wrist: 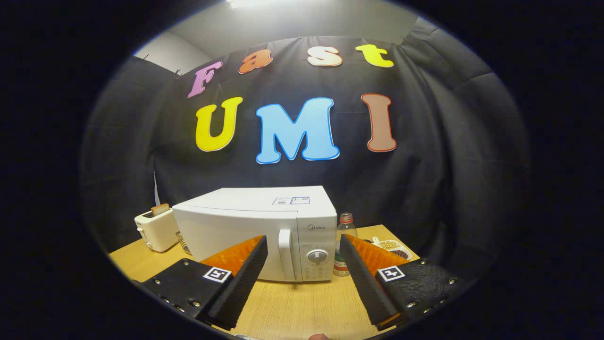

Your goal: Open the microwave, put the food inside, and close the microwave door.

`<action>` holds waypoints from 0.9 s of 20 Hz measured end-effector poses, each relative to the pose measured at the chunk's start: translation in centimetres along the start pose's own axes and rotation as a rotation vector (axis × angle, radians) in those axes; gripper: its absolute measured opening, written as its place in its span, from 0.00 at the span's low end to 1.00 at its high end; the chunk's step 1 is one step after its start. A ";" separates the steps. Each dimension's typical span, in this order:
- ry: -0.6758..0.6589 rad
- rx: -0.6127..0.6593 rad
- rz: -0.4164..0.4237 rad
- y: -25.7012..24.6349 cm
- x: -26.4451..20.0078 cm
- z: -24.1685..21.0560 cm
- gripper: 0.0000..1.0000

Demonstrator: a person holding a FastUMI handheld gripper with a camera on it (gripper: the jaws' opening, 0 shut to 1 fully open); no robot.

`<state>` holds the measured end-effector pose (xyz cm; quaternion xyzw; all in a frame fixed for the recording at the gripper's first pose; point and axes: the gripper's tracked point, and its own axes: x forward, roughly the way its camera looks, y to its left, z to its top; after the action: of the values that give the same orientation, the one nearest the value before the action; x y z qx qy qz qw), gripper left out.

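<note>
None of the steps is done: the microwave stands closed on the counter, the food plate right of it; the tongs are apart and empty, before its handle.

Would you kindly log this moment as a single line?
gripper: open, nothing held | microwave: door closed, beyond the fingers | handle: untouched | stage: door not yet opened
</note>
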<state>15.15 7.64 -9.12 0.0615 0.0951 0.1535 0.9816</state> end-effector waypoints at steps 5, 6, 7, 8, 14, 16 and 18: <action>0.066 -0.043 0.038 0.1 4.3 -2.7 0.97; 0.073 -0.043 0.047 0.3 5.0 -3.1 0.97; 0.080 -0.042 0.053 0.5 5.8 -3.5 0.97; 0.088 -0.042 0.061 0.7 6.6 -3.9 0.97; 0.140 -0.090 0.120 3.0 10.0 -5.8 0.89; 0.154 -0.100 0.129 3.6 10.6 -6.2 0.77; 0.157 -0.111 0.117 3.5 11.1 -6.3 0.75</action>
<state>23.17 15.03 -16.59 0.0004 0.1595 0.2198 0.9624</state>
